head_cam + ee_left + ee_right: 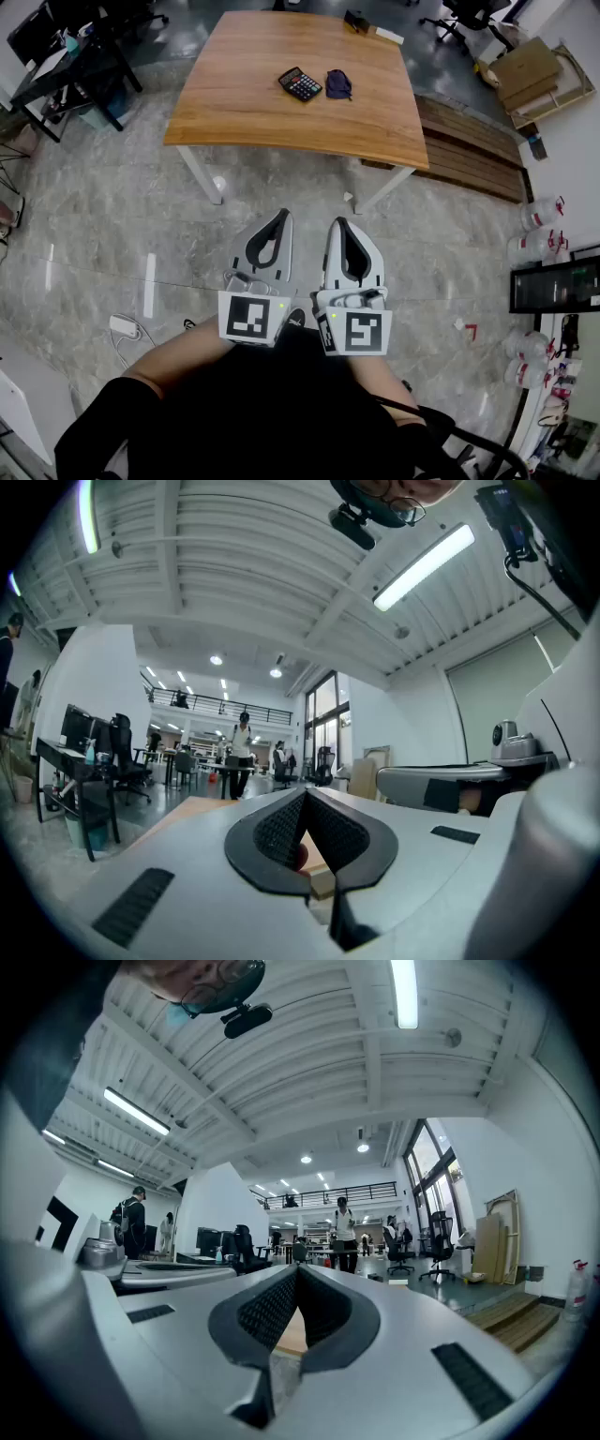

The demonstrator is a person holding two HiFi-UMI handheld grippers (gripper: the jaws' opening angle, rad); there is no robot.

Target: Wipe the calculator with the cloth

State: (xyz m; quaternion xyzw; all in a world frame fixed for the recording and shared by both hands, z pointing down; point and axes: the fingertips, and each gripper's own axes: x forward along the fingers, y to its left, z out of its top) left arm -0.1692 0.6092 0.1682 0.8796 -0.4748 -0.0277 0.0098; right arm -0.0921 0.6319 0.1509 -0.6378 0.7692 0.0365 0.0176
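1. The wipe has not begun, by my judgement: the calculator (301, 83) lies on the far wooden table (244, 112).
2. The dark cloth (338, 83) lies just right of it.
3. The left gripper (280, 216) and right gripper (339, 223) are near the person, jaws closed together, empty.
4. Remaining: reaching the table, taking the cloth, wiping.

Bright, even indoor light from ceiling tubes (422, 566) + windows (323, 714). Head view sharp, tube reflections streak the floor (148, 284). Gripper views: heavy fisheye, dark vignetted corners, bg slightly soft.
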